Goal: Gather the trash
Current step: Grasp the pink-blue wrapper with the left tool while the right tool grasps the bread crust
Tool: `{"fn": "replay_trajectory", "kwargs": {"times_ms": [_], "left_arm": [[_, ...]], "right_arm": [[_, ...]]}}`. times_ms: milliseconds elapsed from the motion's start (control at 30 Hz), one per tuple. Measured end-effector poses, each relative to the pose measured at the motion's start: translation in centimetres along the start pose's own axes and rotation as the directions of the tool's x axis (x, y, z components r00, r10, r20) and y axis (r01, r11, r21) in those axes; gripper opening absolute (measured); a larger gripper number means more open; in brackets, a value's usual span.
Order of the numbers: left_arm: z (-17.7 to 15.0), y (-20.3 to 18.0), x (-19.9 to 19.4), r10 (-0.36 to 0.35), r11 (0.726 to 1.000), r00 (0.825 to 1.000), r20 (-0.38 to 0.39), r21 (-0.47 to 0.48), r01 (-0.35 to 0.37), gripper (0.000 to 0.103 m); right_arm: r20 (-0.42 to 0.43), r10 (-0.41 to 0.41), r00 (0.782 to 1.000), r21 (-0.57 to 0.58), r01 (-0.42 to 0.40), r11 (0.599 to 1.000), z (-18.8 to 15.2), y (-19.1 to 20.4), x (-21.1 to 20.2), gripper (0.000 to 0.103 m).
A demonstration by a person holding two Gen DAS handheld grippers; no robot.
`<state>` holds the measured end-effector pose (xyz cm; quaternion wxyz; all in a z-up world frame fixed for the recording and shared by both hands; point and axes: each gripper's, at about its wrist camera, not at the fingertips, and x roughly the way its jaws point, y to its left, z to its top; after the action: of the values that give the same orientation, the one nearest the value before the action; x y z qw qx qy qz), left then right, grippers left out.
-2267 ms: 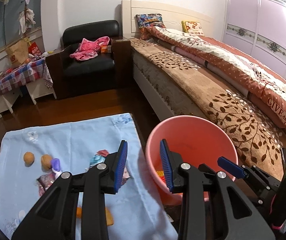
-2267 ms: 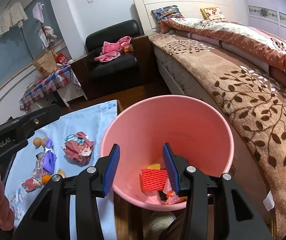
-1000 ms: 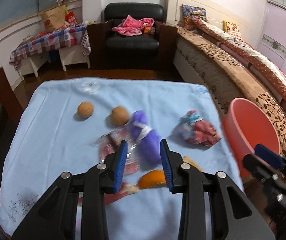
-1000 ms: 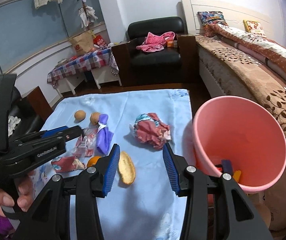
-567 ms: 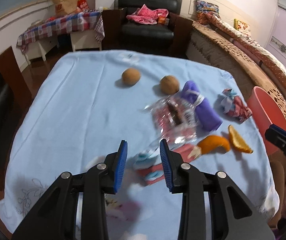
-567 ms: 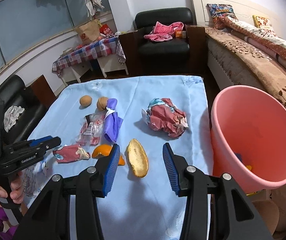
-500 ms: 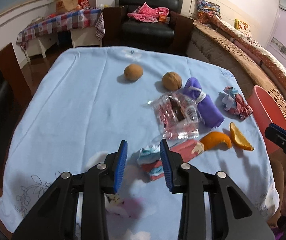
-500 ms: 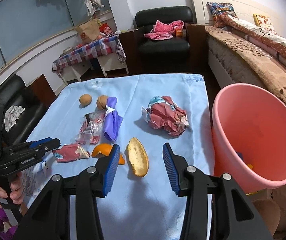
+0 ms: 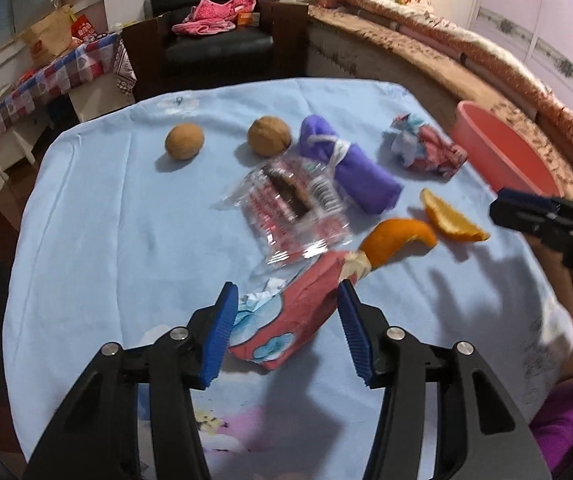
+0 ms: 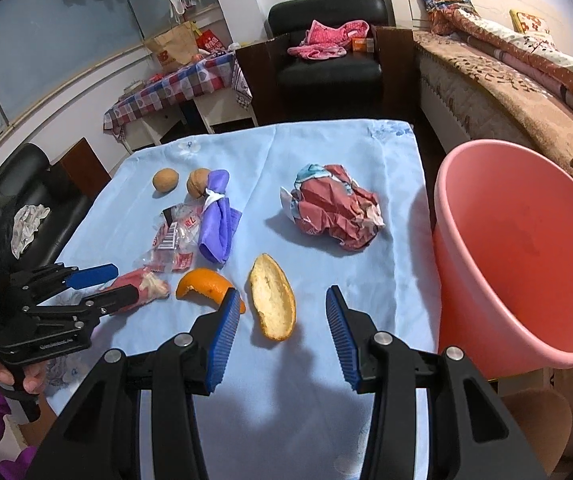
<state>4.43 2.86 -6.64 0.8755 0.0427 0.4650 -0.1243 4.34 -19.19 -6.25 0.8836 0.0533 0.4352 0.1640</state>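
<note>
**Left jaws widening over the red wrapper**

While your left gripper (image 9: 284, 330) is coming down over the blue cloth (image 9: 98, 220), its jaws have just been opening and are now standing wide, with the red wrapper (image 9: 302, 304) lying between the pads, which are not pressing on it. Half a second ago the jaws were narrower and that wrapper was sitting farther ahead. In this left wrist view you are seeing a barcode on the clear packet (image 9: 294, 204), though no writing is readable. Past it are lying two walnuts (image 9: 184, 141), a purple cloth roll (image 9: 350, 172), a curled orange peel (image 9: 400, 240) and a crumpled paper ball (image 9: 426, 148), with the pink bucket (image 9: 502, 156) at the cloth's right edge, beside a bed.

In the right wrist view, your right gripper (image 10: 282, 330) is hovering half open and empty, no wider than a moment ago, with a pale peel piece (image 10: 272, 300) lying between its tips. The left tool's body is carrying small lettering, too blurred to read. A black armchair (image 10: 326, 64) and a checked table are standing behind.
</note>
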Motion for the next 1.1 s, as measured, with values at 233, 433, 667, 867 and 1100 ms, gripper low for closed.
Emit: {"fn": "replay_trajectory", "kwargs": {"times_ms": [233,433,667,867,1100], "left_arm": [[-1.1,0.1,0.0,-0.010,1.000,1.000,0.021,0.011,0.010,0.039],[-1.5,-0.2,-0.8,-0.054,0.998,0.998,0.035,0.014,0.054,0.017],[-1.5,-0.1,-2.1,-0.110,0.994,0.992,0.056,-0.003,0.111,0.013],[-1.0,0.5,-3.6,-0.158,0.984,0.983,0.092,-0.068,0.165,0.013],[0.1,0.4,-4.7,-0.161,0.980,0.978,0.132,-0.095,0.174,0.013]], "right_arm": [[-0.031,0.007,0.999,0.001,-0.007,1.000,-0.1,0.3,0.9,0.044],[-0.053,0.006,0.999,0.003,-0.006,1.000,-0.1,0.4,1.4,0.044],[-0.068,-0.018,0.998,-0.021,0.017,1.000,0.0,0.8,2.2,0.044],[-0.110,-0.049,0.993,-0.024,0.046,0.999,-0.1,0.7,3.7,0.043],[-0.121,-0.027,0.992,-0.031,0.023,0.999,-0.2,0.7,3.8,0.019]]}}
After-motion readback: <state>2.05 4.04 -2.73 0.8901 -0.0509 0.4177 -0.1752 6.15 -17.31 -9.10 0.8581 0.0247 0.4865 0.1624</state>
